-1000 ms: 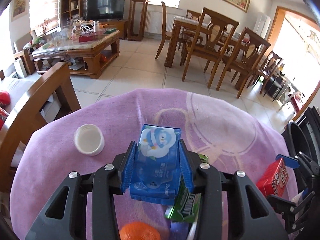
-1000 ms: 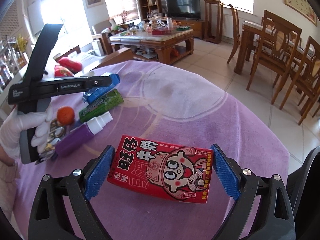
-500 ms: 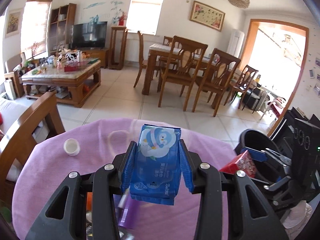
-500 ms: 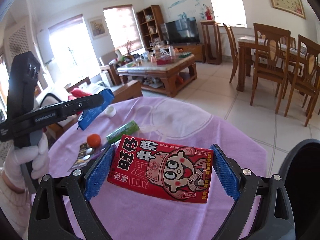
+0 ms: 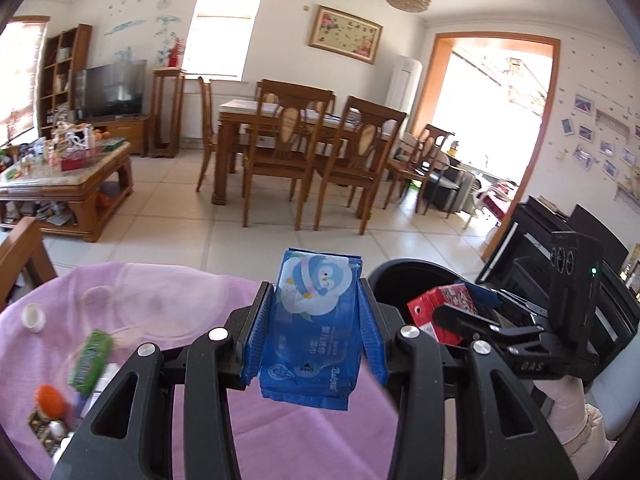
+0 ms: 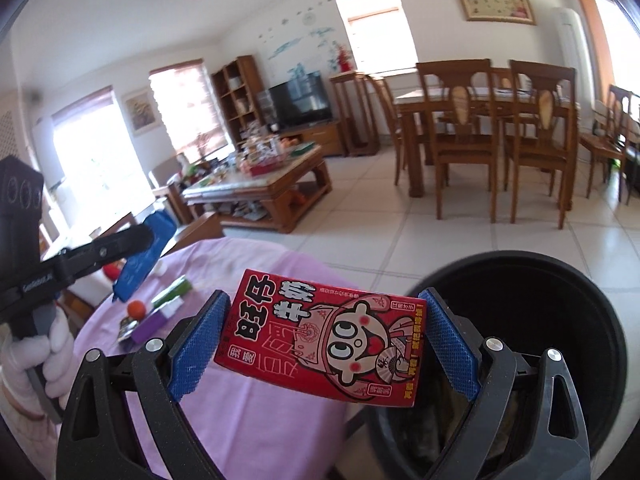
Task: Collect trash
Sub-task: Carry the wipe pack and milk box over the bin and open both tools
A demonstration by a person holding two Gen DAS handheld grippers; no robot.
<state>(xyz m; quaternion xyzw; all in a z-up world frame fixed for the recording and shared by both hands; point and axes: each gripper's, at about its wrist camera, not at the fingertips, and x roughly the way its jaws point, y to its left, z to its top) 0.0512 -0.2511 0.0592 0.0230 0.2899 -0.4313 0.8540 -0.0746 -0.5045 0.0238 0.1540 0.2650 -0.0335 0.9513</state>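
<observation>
Gripping a glossy blue wipes pack (image 5: pixel 316 328) upright between ribbed blue pads, left gripper (image 5: pixel 316 332) half closed, above the near lilac tablecloth (image 5: pixel 160 300). Clamped lengthwise in the widely spread right gripper (image 6: pixel 324 344): a red milk carton (image 6: pixel 324 344), beside the round black bin (image 6: pixel 560 304). Seen only from the right: the bin's dark interior.
</observation>
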